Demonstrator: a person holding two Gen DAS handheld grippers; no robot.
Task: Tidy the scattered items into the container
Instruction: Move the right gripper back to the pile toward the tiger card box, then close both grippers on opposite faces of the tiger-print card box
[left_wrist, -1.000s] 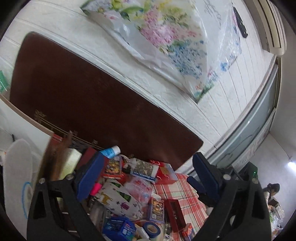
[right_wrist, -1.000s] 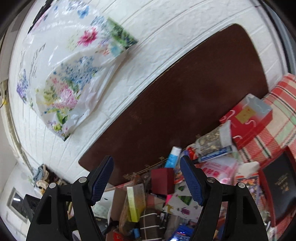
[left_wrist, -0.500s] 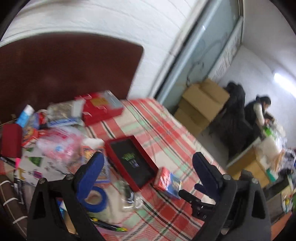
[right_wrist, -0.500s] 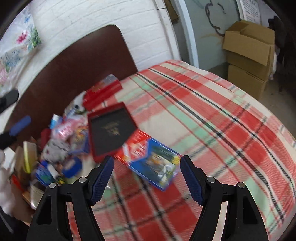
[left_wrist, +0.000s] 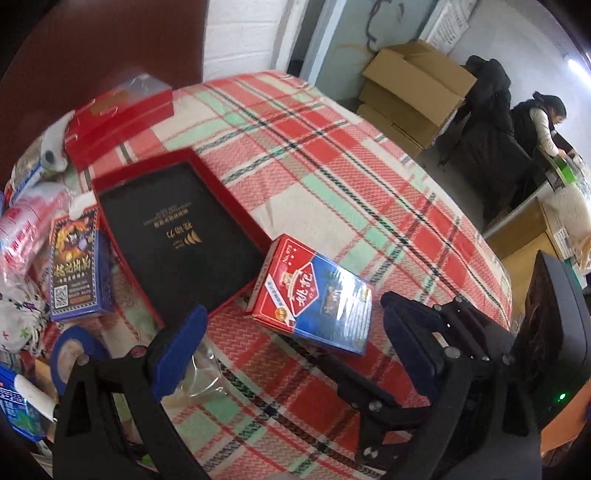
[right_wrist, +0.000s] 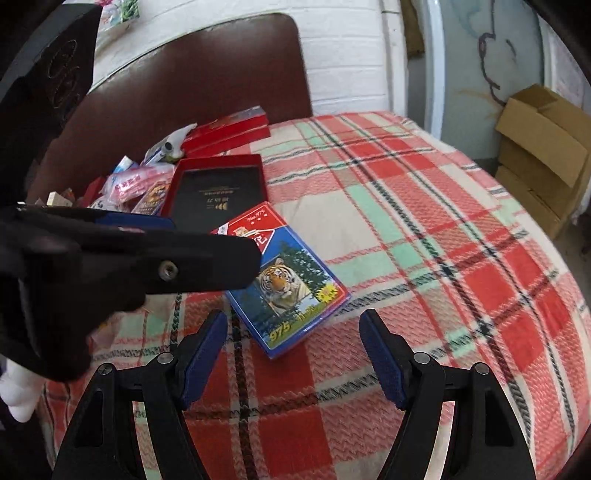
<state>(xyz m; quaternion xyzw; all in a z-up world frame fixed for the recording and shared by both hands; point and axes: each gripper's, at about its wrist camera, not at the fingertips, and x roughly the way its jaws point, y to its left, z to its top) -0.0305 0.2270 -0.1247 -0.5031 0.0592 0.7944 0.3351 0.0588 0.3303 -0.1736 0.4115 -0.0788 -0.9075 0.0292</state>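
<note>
Plaid blanket in red, green and cream is covering a bed, and a blue-and-red card pack with a tiger picture is lying flat on it, one corner just beside a shallow red tray with a black lining. Both grippers are hovering over the pack with jaws spread and nothing between them: the right gripper just short of it, the left gripper reaching in alongside. Small packets and a blue tape roll are lying cluttered beyond the tray.
</note>
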